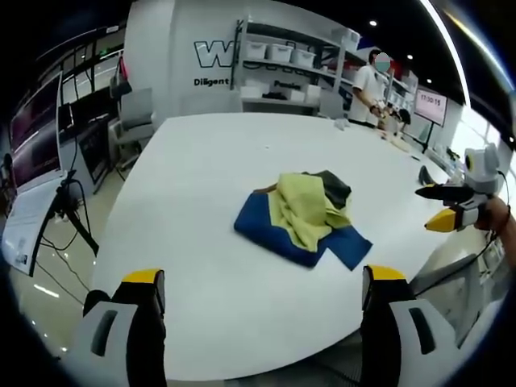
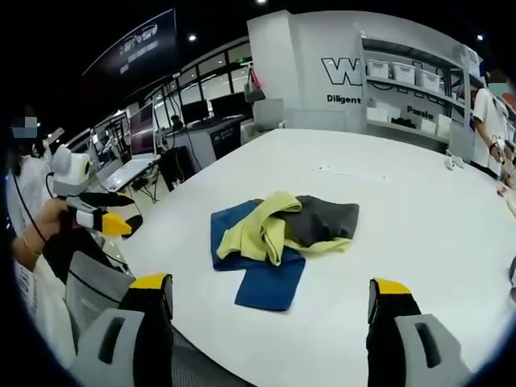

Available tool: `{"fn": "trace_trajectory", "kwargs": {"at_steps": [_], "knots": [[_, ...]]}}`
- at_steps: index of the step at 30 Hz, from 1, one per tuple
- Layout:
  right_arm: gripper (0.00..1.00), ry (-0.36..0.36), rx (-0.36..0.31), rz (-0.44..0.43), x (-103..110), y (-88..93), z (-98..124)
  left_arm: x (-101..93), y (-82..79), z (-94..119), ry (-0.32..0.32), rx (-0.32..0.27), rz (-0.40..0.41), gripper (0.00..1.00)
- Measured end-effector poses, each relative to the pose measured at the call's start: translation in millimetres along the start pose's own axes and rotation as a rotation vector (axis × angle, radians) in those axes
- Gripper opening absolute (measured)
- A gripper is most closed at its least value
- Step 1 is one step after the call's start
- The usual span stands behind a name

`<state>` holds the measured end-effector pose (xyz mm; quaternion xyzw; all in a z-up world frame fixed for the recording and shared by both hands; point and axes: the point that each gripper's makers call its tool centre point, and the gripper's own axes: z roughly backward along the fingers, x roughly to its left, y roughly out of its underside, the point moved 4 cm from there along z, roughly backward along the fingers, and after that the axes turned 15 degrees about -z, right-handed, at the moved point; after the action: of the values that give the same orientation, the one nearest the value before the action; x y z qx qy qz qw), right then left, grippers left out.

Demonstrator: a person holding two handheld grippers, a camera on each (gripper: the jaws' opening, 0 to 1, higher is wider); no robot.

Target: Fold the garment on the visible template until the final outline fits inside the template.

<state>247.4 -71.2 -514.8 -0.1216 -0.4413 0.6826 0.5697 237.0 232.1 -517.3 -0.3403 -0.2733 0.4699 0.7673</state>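
Wall sign (image 2: 352, 98) "Diligent"; garment (image 2: 278, 230) crumpled on table (image 2: 403, 210).

The garment (image 1: 302, 216) lies mid-counter (image 1: 201, 161), at twelve o'clock beyond the left tool (image 1: 262, 294); shelves (image 1: 294, 68) stand behind it.

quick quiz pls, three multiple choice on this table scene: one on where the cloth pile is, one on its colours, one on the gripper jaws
1. Where does the garment pile lie?
A. on the white table
B. on a chair
C. on the floor

2. Which colours does the pile show?
A. red and white
B. blue, yellow and dark grey
C. all green

3. How do the left gripper and right gripper stand?
A. both shut on cloth
B. one holds cloth
C. both open, holding nothing

Answers: 1 A, the tabletop surrounds it; 2 B, seen in both views; 3 C, jaws wide apart, short of the pile.
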Motion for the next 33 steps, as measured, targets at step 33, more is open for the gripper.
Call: {"fn": "trace_trajectory", "kwargs": {"at_steps": [33], "knots": [[0.95, -0.153, 0.025, 0.086, 44, -12.2, -60, 1.2, -0.8, -11, 0.011, 0.02, 0.005, 0.97]]}}
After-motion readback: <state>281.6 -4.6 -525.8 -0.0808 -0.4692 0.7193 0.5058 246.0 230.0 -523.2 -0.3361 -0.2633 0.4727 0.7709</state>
